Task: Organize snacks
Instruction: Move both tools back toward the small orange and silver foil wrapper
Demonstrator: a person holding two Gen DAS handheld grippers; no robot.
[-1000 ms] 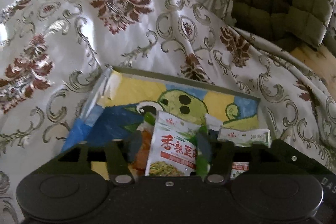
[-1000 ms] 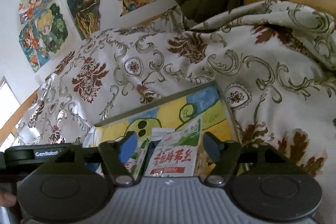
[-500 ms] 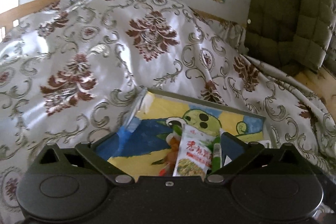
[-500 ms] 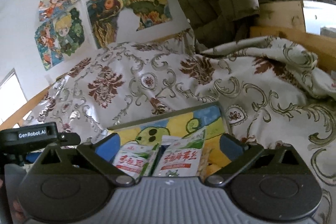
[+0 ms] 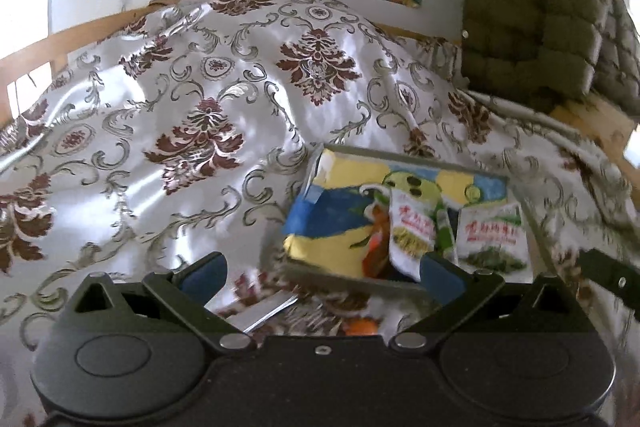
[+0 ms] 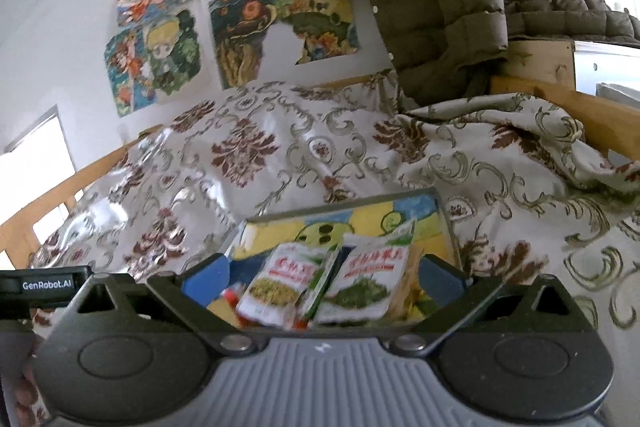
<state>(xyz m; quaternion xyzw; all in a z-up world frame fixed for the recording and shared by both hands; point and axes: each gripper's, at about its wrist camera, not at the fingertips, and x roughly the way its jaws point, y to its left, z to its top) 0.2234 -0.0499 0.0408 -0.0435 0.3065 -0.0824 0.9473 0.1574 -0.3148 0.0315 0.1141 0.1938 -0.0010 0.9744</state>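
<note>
While angled down, both tools gape empty, left tool (image 5: 322, 277), right tool (image 6: 324, 277)

"GenRobot.AI" is printed in white on a black bar (image 6: 44, 285) at the left edge of the right wrist view. Red characters are printed on the two white snack packets (image 6: 280, 281) (image 6: 366, 277) in the box (image 6: 446, 227), but they are too blurred to be read. The same red print is seen, also unreadable, in the left wrist view (image 5: 412, 227) (image 5: 492, 239).
</note>
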